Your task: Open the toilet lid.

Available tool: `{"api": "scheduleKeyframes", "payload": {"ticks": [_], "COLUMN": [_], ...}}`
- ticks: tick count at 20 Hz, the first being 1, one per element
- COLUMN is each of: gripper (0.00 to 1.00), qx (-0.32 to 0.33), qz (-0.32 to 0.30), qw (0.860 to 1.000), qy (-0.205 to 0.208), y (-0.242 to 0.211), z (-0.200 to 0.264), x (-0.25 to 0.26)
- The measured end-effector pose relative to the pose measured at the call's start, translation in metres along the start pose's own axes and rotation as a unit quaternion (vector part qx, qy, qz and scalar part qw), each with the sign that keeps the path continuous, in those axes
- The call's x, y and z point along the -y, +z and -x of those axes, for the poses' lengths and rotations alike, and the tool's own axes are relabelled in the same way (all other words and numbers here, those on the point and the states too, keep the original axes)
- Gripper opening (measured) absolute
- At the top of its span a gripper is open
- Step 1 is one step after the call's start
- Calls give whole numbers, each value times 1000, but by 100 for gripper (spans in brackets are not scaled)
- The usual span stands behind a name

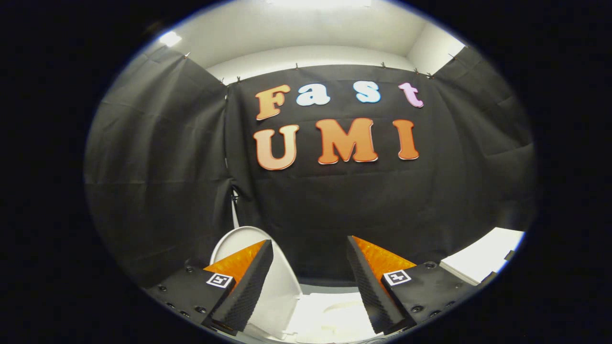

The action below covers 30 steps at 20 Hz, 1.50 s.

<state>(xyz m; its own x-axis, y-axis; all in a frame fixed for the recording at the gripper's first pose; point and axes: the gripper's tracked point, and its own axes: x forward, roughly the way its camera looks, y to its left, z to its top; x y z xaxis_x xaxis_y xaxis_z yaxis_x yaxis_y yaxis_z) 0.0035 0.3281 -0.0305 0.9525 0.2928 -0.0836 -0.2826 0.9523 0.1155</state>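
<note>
Two black-padded fingers (248,282) of the gripper (310,282) stand wide apart, released, with nothing between them. Just beyond the left finger the white toilet lid (277,282) stands raised, leaning toward the black cloth wall (334,205) behind it. Between and under the fingers lies the pale, brightly lit toilet rim (330,317), its details washed out. Off past the right finger a white flat surface (483,260) shows; what it is I cannot tell. Judging from the upright lid, the opening looks done or nearly so, with only drawing the tool clear left.
</note>
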Motion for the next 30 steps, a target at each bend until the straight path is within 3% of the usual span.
{"api": "scheduleKeyframes", "payload": {"ticks": [7,14,25,30], "gripper": [98,98,98,97], "qx": [17,-9,-16,-22], "qz": [43,13,10,-33], "qw": [995,992,987,989], "qy": [-94,-129,-158,-145], "y": [27,-5,-5,4], "z": [18,29,45,47], "x": [150,245,328,342]}}
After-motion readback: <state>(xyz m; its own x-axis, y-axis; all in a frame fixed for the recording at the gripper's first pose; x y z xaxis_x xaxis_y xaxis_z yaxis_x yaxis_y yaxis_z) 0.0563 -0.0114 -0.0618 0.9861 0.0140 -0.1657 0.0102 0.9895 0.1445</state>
